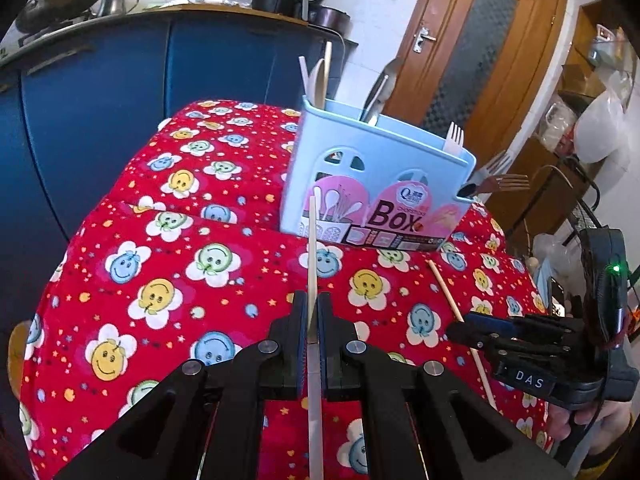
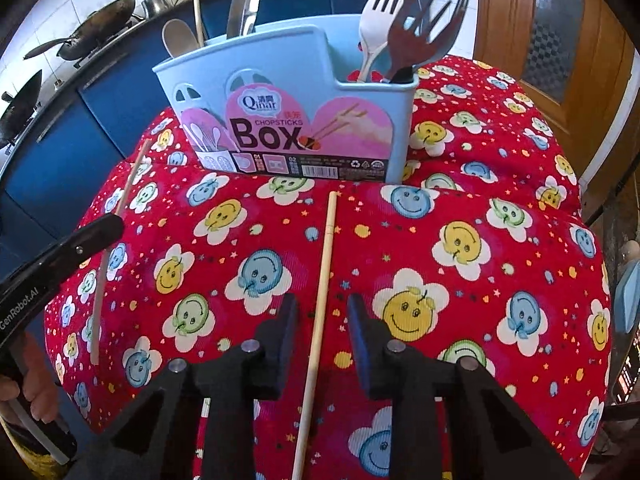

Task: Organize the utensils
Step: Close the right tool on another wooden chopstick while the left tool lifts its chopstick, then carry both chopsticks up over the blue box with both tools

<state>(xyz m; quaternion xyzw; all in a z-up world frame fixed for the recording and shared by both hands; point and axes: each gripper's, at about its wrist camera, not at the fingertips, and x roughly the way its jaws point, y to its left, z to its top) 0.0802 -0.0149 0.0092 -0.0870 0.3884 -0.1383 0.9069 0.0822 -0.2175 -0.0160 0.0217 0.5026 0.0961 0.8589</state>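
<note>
Left gripper (image 1: 313, 304): clamped on a pale chopstick (image 1: 313, 248).
Right gripper (image 2: 323, 308): jaws apart; second chopstick (image 2: 325, 256) between them, seemingly untouched, on the red cloth (image 2: 460, 208).

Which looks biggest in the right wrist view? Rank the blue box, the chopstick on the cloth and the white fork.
1. Blue box, clearly largest.
2. Chopstick, longest, though thin; it lies nearer the camera, which stretches it.
3. White fork, smallest; only its upper part shows above the box.

Pale chopstick (image 2: 322, 280) flat on cloth before blue utensil box (image 2: 288, 120).
</note>
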